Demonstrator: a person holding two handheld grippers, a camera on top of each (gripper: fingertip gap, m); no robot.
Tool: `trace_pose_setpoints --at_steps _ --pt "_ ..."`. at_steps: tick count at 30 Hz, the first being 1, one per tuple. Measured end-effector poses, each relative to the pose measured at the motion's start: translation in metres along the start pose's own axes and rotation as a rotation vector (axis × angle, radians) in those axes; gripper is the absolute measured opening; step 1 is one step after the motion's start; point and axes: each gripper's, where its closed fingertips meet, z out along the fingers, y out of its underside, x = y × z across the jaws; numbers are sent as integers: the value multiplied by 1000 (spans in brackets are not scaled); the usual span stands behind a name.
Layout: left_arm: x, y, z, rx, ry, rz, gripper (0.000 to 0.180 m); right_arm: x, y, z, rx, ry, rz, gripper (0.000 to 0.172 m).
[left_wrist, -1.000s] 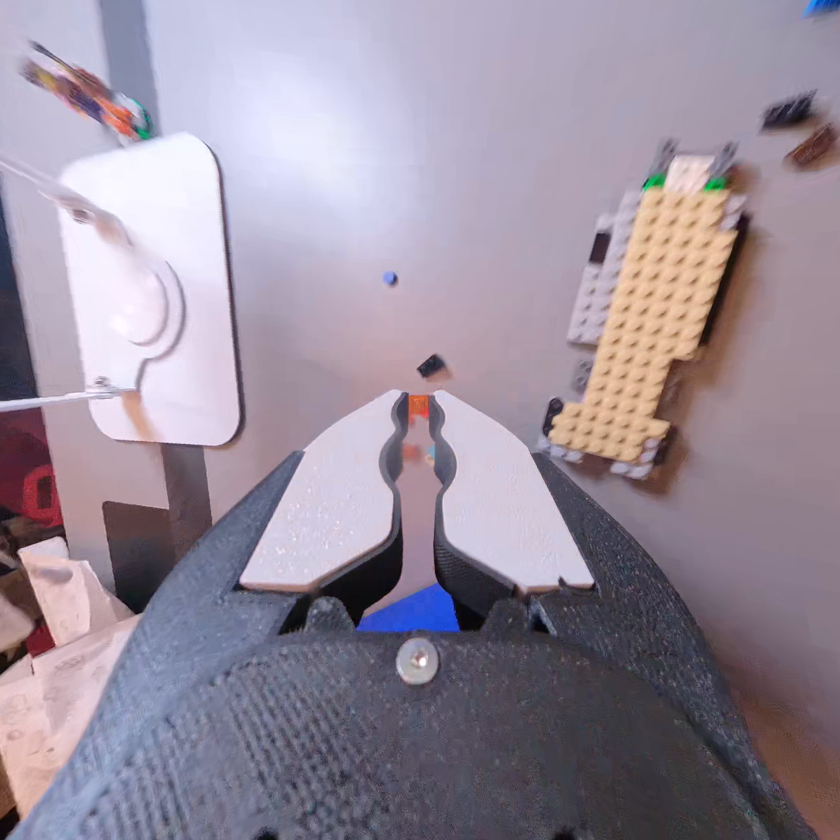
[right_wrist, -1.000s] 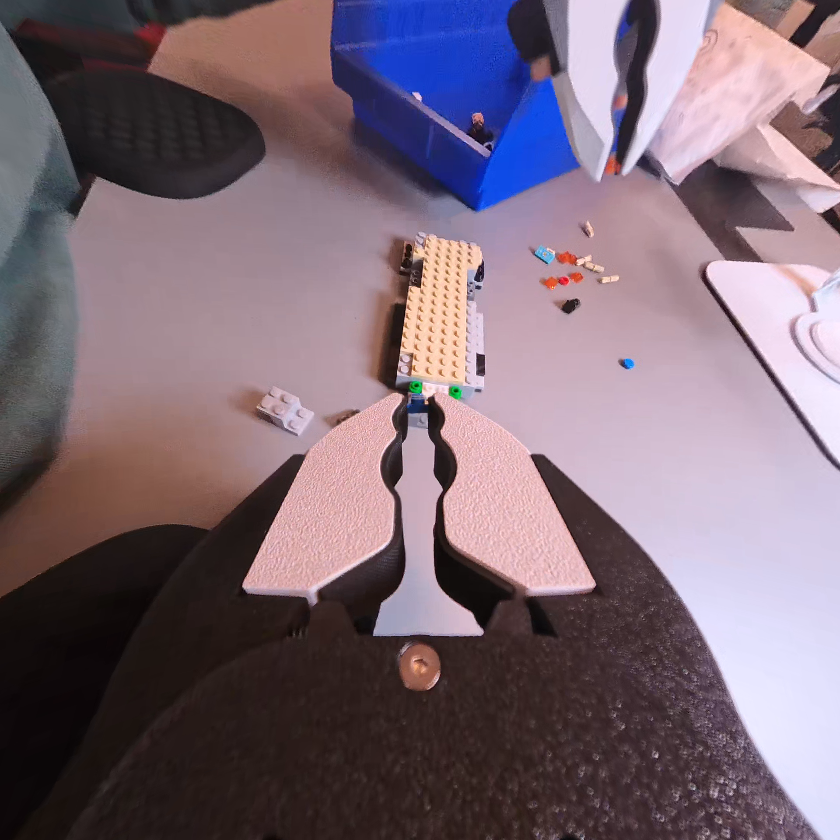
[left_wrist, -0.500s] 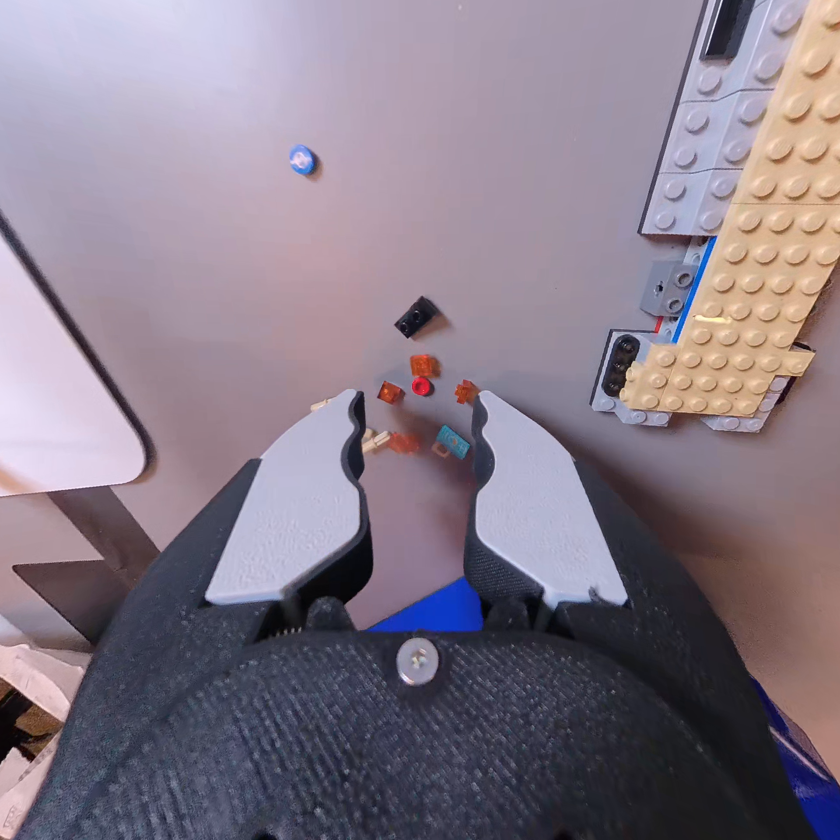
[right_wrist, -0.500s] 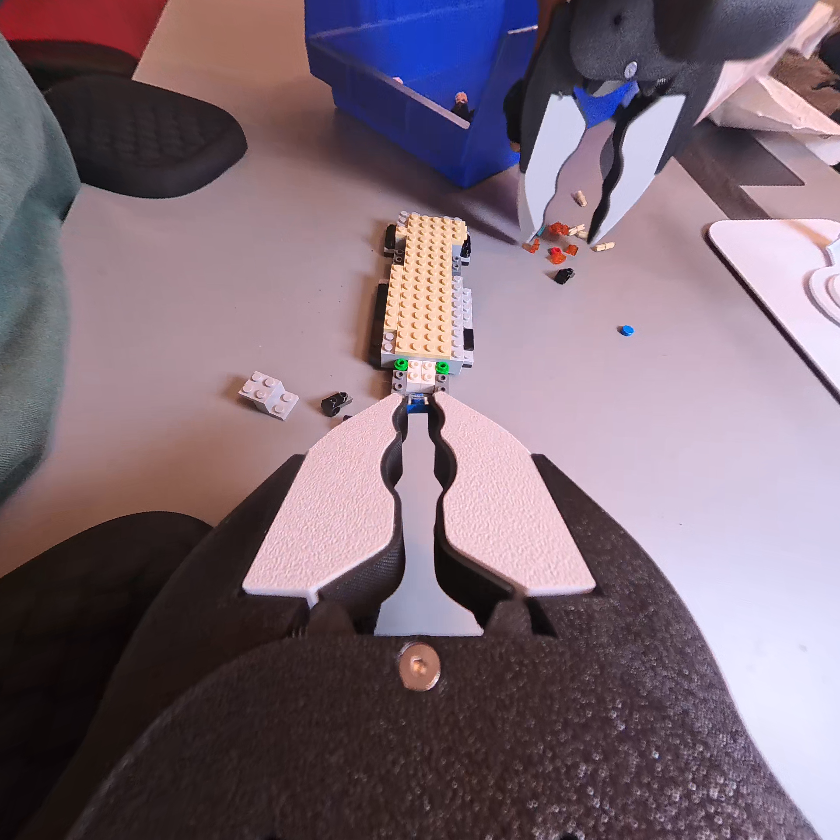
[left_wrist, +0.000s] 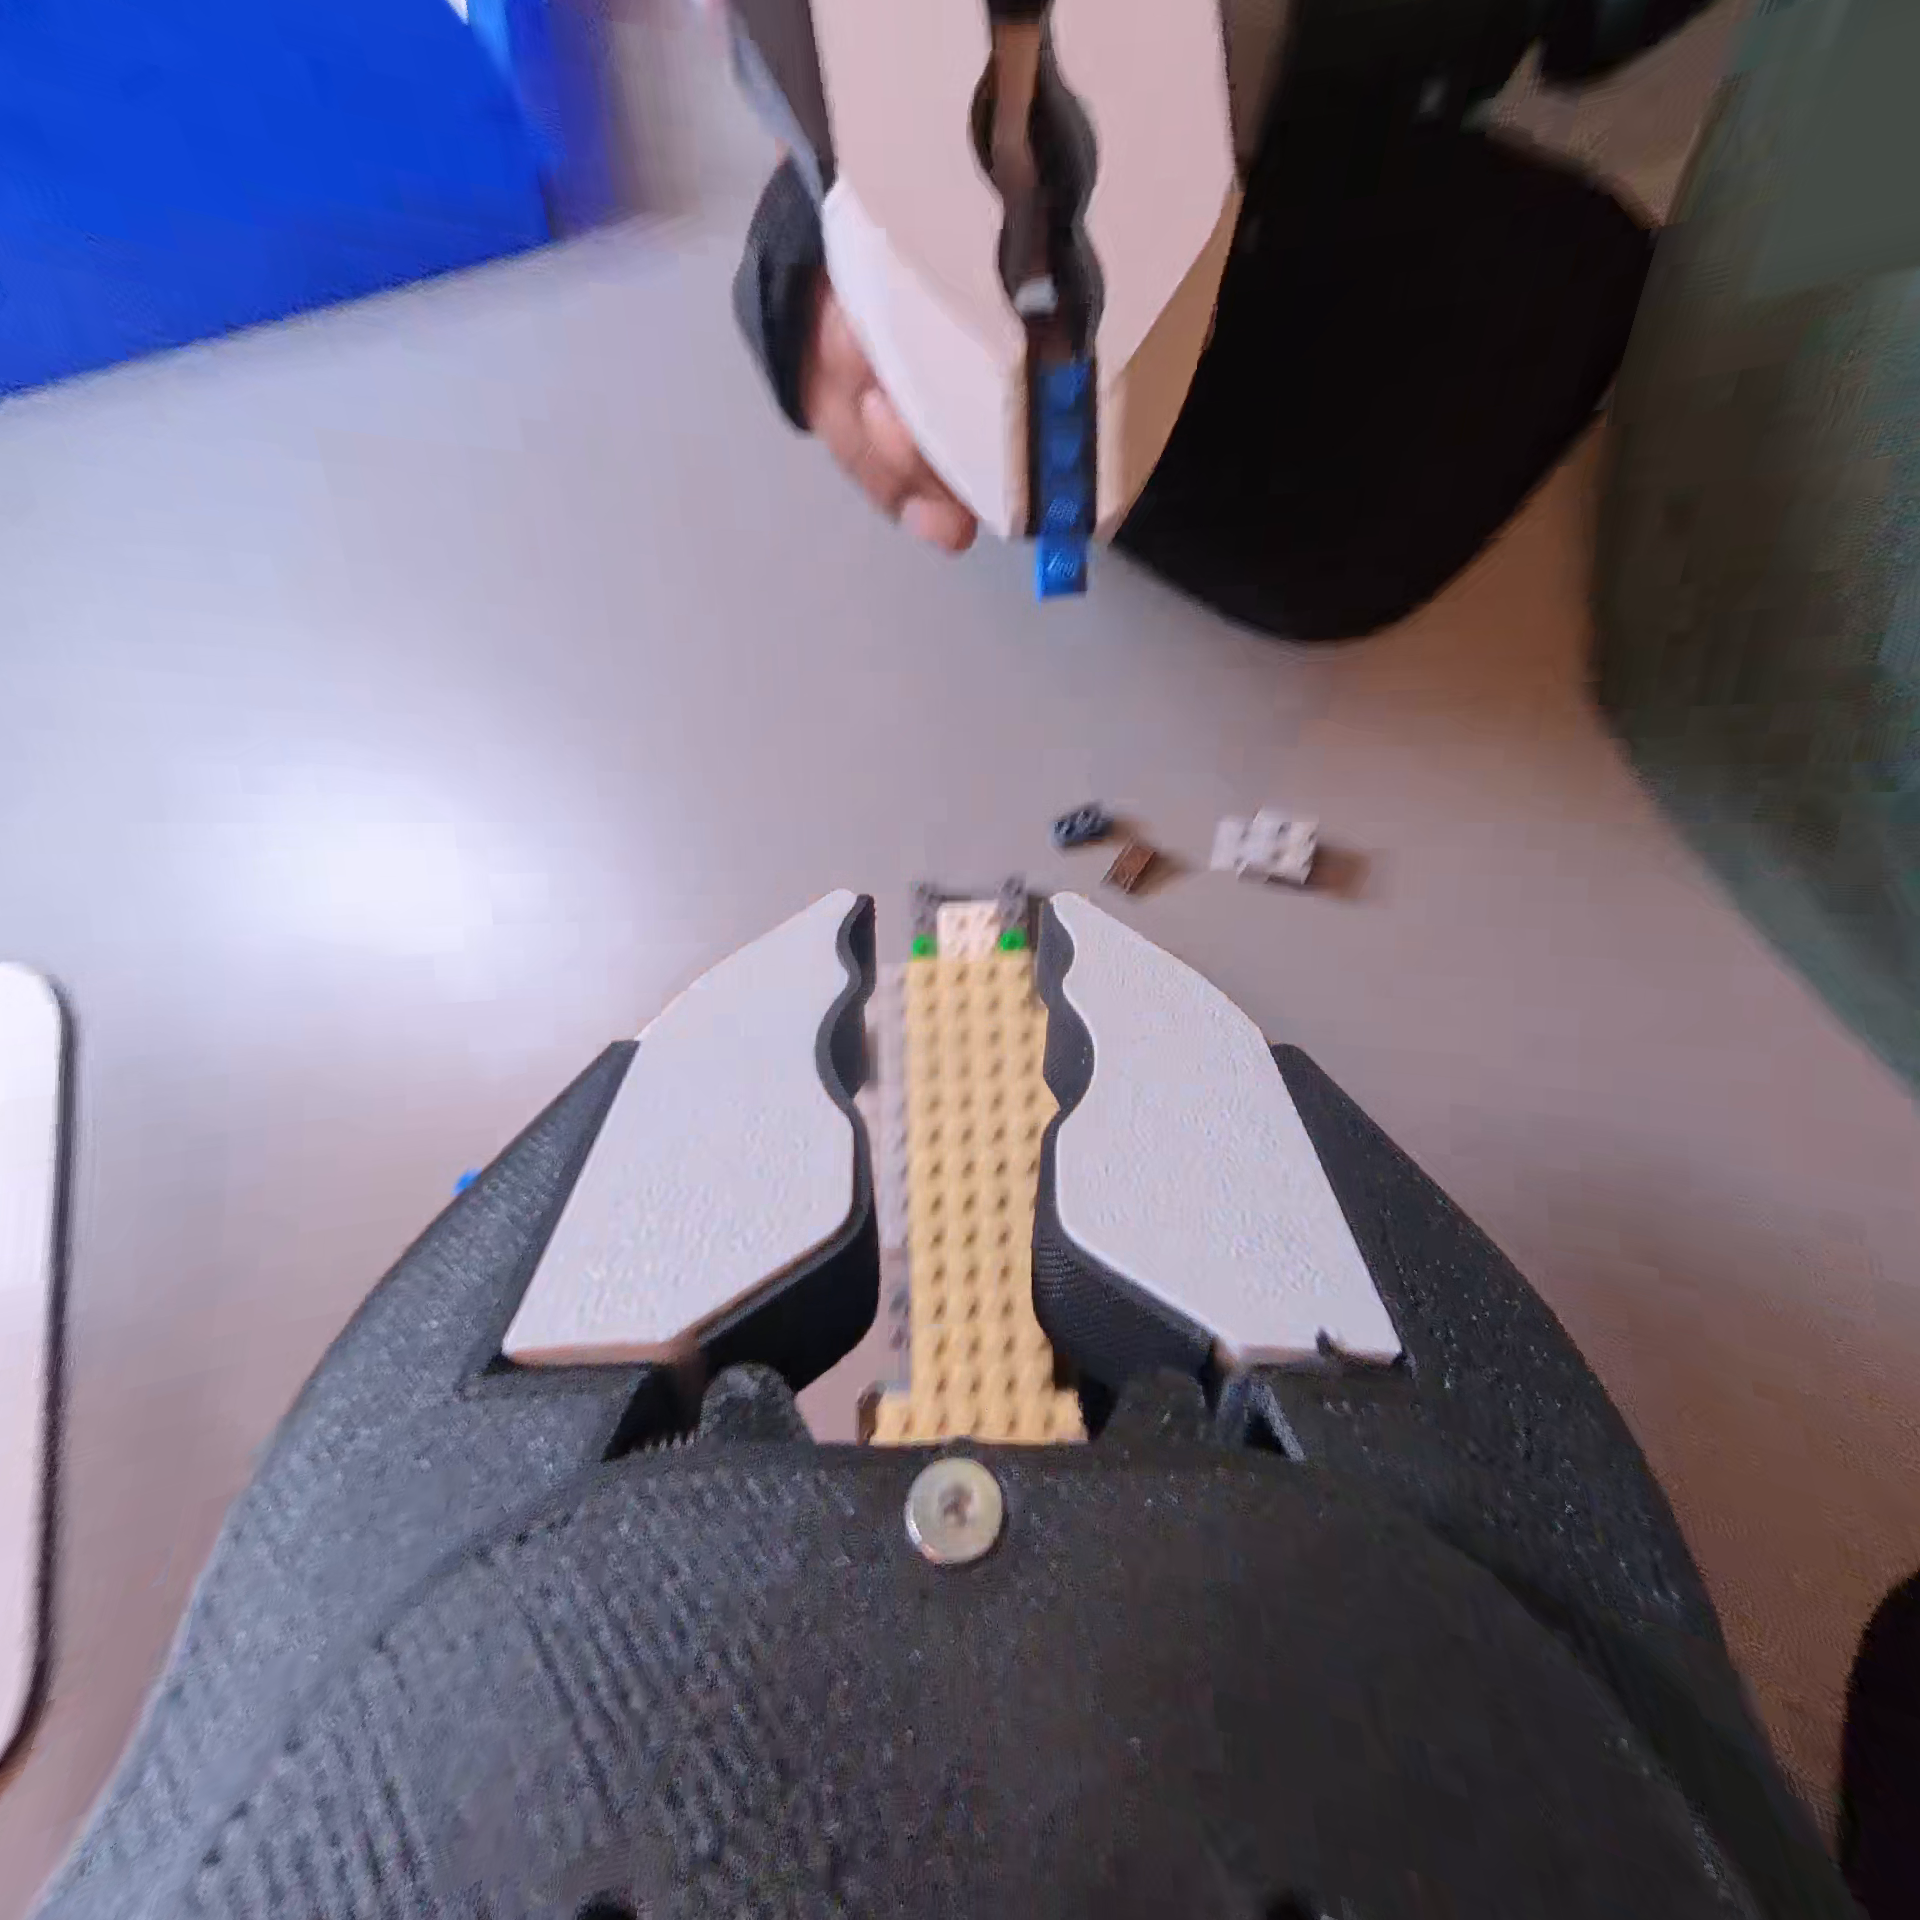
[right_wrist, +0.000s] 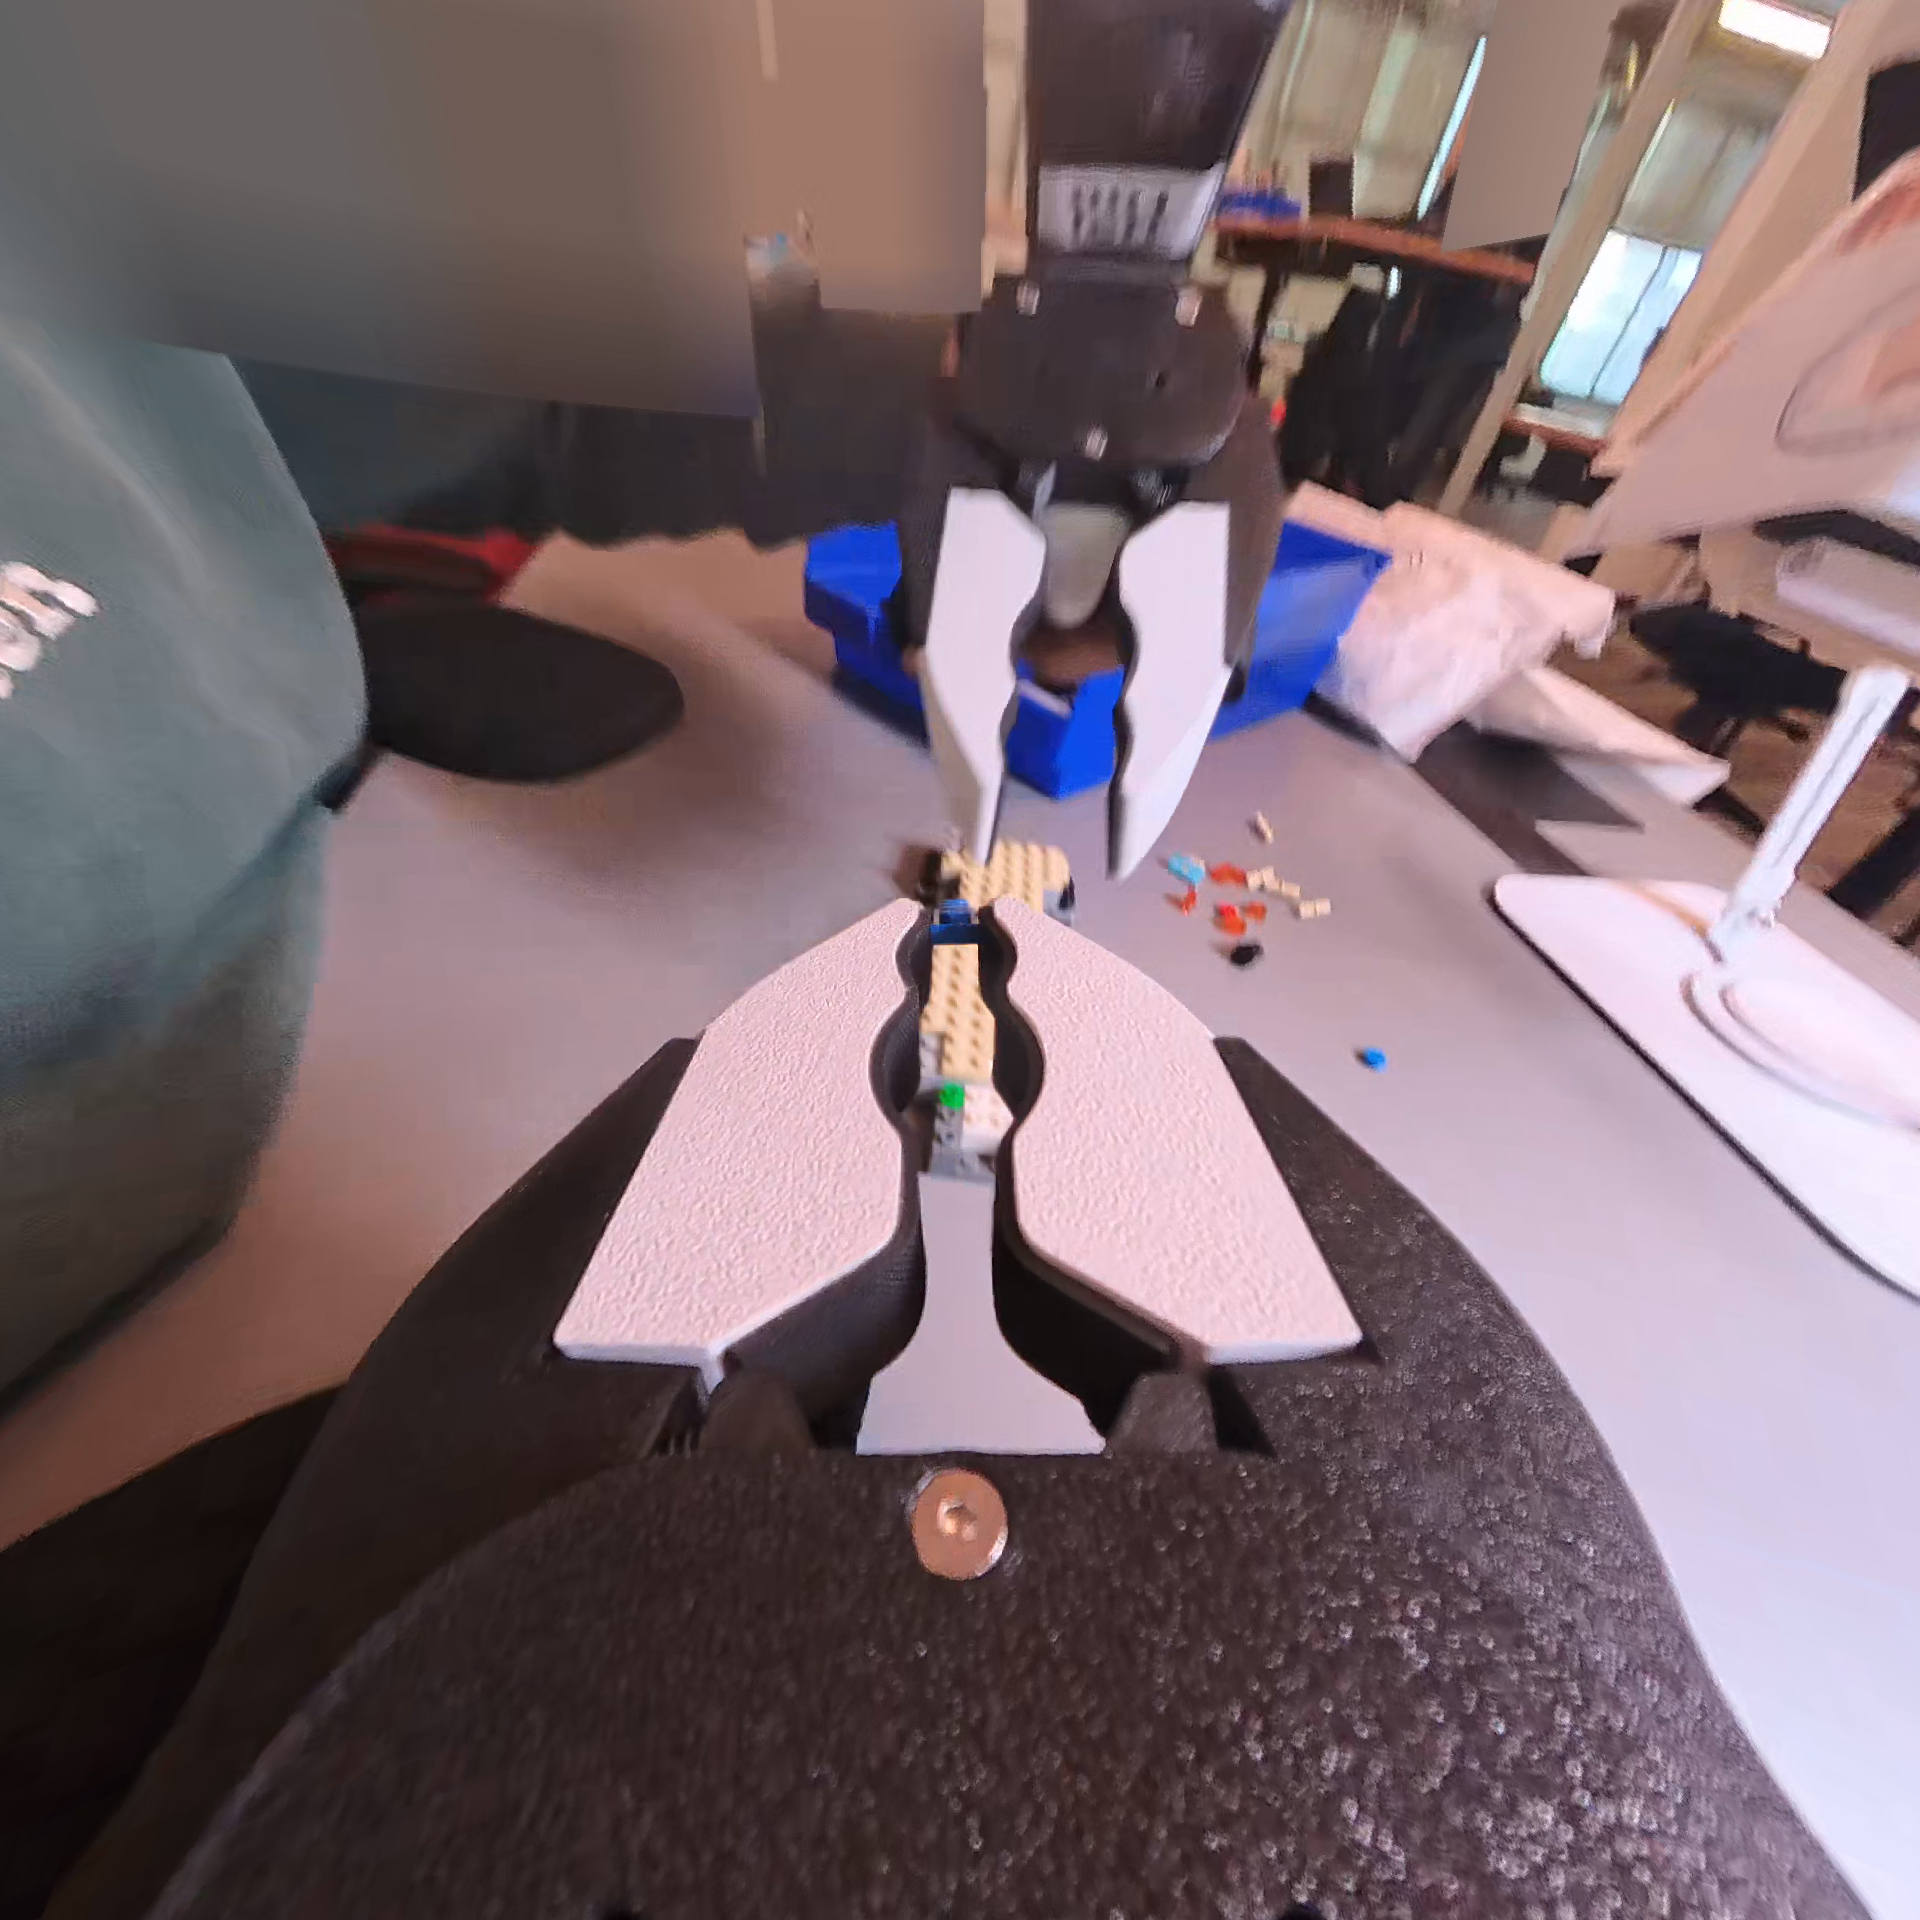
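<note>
On the grey table (right_wrist: 1558, 1299), a long tan brick model (left_wrist: 971, 1143) is lying flat. Above it, the left gripper (left_wrist: 954, 914) is hovering with its fingers apart, nothing between the pads, its tips over the model's far end in the right wrist view. Facing it, the right gripper (right_wrist: 958, 912) is pinching a thin blue plate (left_wrist: 1062, 478) between nearly closed fingers. Small red and tan pieces (right_wrist: 1242, 899) are lying beside the model, near a blue bin (right_wrist: 1070, 727).
</note>
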Motion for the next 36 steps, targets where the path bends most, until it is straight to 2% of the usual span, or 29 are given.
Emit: trace_pose_setpoints --at_steps 4,7,8,11,13,15,17,21,24,27,29,31,32,34,36 --pt "23 -33 18 171 34 -16 25 -6 -9 1 43 -11 -9 8" --pt "23 -48 20 235 9 -19 17 -9 -6 5 30 -21 -6 8" --pt "26 -49 20 233 26 -6 9 -10 -5 6 30 -20 -3 8" --pt "23 -43 15 181 -35 4 8 -6 -1 7 11 3 8 8" --pt "14 -29 -7 108 -119 -6 8 -5 10 7 -67 -13 27 15" --pt "-2 -3 -49 -9 -250 -31 8 -8 32 4 -210 -74 60 20" --pt "-21 33 -104 -152 -436 -77 8 -14 61 0 -392 -133 77 21" --pt "-20 113 -192 -323 -606 -362 8 -24 101 2 -619 -183 74 25" --pt "-6 177 -218 -462 -624 -534 9 -25 106 6 -700 -200 73 25" --pt "3 204 -218 -490 -614 -608 28 -25 111 9 -782 -214 66 25" --pt "3 206 -220 -497 -643 -586 40 -25 113 11 -815 -221 59 25" --pt "-1 195 -221 -456 -679 -554 44 -26 112 14 -822 -234 62 24" --pt "-5 186 -222 -429 -707 -527 44 -26 112 15 -824 -238 58 17" --pt "-6 158 -215 -337 -715 -454 41 -25 111 15 -809 -237 27 16" --pt "3 114 -190 -180 -640 -356 32 -26 100 20 -701 -232 -12 16"
